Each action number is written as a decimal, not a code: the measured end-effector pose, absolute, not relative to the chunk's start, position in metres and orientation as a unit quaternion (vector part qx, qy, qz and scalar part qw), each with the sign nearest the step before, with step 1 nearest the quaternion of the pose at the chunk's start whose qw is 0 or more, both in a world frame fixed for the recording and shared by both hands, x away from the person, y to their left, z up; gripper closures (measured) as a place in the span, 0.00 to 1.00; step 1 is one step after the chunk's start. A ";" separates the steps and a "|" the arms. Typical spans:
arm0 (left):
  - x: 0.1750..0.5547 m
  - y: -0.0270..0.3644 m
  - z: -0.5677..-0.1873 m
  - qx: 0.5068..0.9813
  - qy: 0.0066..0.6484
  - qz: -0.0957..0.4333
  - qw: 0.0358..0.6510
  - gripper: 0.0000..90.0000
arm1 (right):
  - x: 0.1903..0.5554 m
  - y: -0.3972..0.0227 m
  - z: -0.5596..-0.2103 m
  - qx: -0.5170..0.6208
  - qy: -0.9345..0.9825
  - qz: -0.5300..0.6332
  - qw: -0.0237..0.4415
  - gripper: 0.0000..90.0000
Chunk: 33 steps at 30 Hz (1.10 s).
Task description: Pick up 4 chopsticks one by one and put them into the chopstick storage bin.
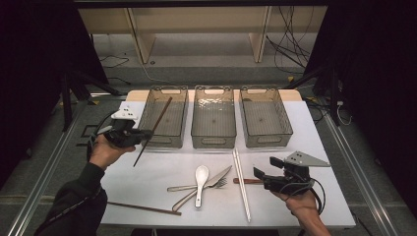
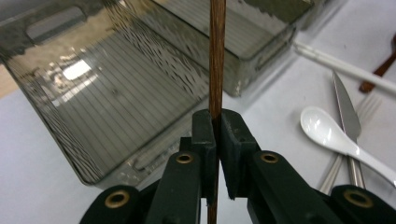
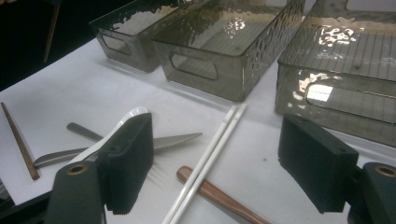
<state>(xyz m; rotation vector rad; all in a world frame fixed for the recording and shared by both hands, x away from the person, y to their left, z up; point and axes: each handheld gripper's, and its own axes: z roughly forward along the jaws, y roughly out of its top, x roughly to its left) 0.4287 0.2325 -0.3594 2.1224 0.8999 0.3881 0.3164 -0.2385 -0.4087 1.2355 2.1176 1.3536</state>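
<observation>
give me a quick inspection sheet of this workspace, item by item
Surface: white rectangular tabletop, flat, no spills seen.
Job's things: three smoky translucent plastic bins in a row at the far edge, seemingly empty; one dark wooden chopstick held over the left bin; its twin lies at the near left; pair of white chopsticks, white ceramic spoon, steel knife, steel fork and a brown wooden handle lie mid-table.
Clutter: nothing seen.
Grippers: left tongs shut on the chopstick; right tongs open, low above the brown handle.
Cables: loose wires on the floor behind.
Surroundings: pale wooden shelf frame, dark drapes.
</observation>
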 end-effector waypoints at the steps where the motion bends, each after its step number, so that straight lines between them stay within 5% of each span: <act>1: 0.431 0.233 -0.357 0.832 0.357 0.155 0.396 0.94 | 0.317 -0.239 -0.409 0.435 0.745 0.477 0.170 0.31; 33: 0.516 0.232 -0.335 0.784 0.404 0.225 0.414 0.93 | 0.317 -0.238 -0.409 0.432 0.745 0.480 0.165 0.31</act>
